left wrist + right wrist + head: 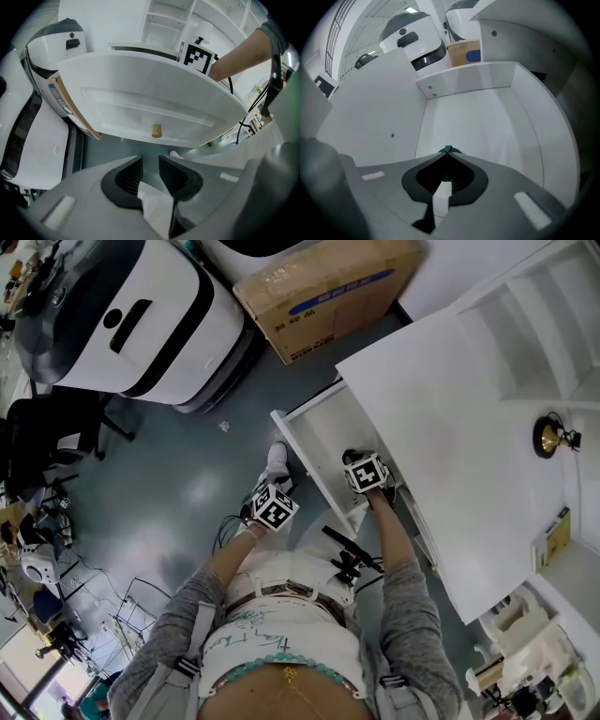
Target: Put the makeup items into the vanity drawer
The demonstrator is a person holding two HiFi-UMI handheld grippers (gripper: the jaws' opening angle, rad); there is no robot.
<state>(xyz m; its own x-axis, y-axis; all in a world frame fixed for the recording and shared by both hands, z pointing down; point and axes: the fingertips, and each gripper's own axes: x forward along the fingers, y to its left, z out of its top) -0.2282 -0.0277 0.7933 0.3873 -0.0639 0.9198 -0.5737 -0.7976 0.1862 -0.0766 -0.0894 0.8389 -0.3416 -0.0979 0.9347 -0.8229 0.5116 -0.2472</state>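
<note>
**Head view:** L gripper (275, 507) & R gripper (366, 472) show only as marker cubes from above. The fingers of both are hidden under the cubes. R gripper sits over the open vanity drawer (314, 442), which sticks out from under the white bench (450, 427). L gripper hangs just outside the drawer front, over the floor. Drawer contents can't be made out here. A cardboard box (328, 287) & a white machine (141, 315) stand on the floor beyond, both cut off by the frame edge. A small brass thing (548, 437) on the bench is too small to name.

**Left gripper view:** fingers (129, 176) stand a narrow gap apart, nothing btwn them. Ahead is the drawer front w/ its brass knob (156, 131), near the fingertips but apart from them. The front panel hides the drawer's inside. R gripper's cube pokes up behind it. The person's forearm (239, 56) is cut off at the frame edge.

**Right gripper view:** fingers (466, 178) are closed tip to tip, pinching a small dark-green item (447, 150). Only a sliver shows past the tips, so the kind of makeup item can't be told. The gripper is inside the drawer, w/ the item over the white drawer floor. Can't tell if the item touches it.
</note>
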